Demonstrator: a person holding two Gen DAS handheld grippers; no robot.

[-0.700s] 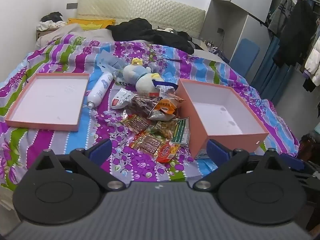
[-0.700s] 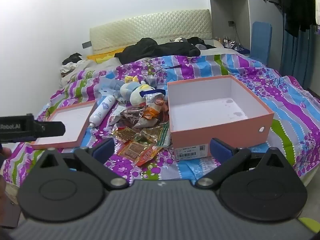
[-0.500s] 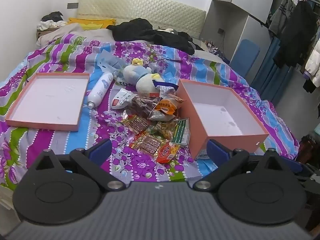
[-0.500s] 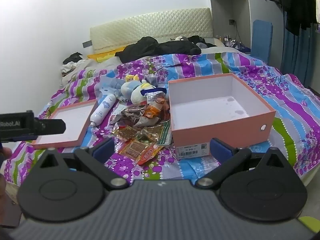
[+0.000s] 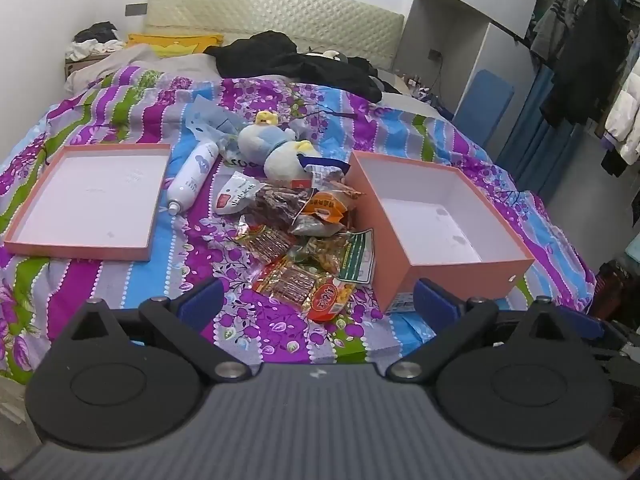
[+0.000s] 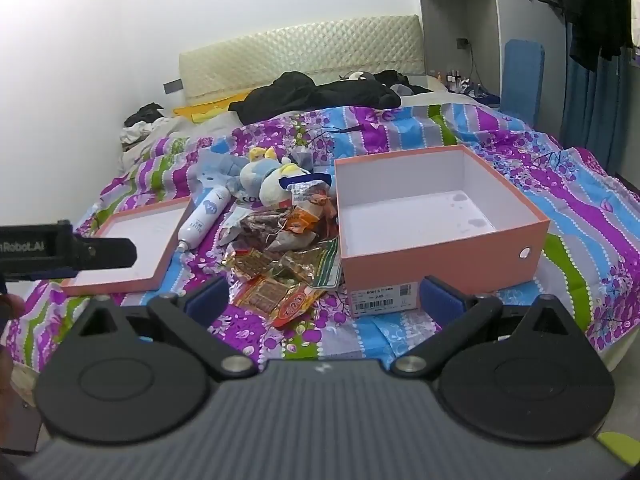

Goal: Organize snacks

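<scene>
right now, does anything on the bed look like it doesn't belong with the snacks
Yes: a plush toy and a white spray bottle lie at the far edge of the snack packets; neither is food. The pink box is empty.

A bedroom: quilted bed [image 5: 120, 280], hanging clothes [image 5: 580, 60].

white walls [image 6: 100, 60], cream quilted headboard [image 5: 272, 20], floral striped bedspread [image 5: 120, 280], grey wardrobe [image 5: 472, 48], hanging clothes [image 5: 580, 48]

Salmon-pink box [image 5: 404, 256] with white inside sits on a purple, blue, green floral-striped bedspread [image 5: 120, 280].
</scene>
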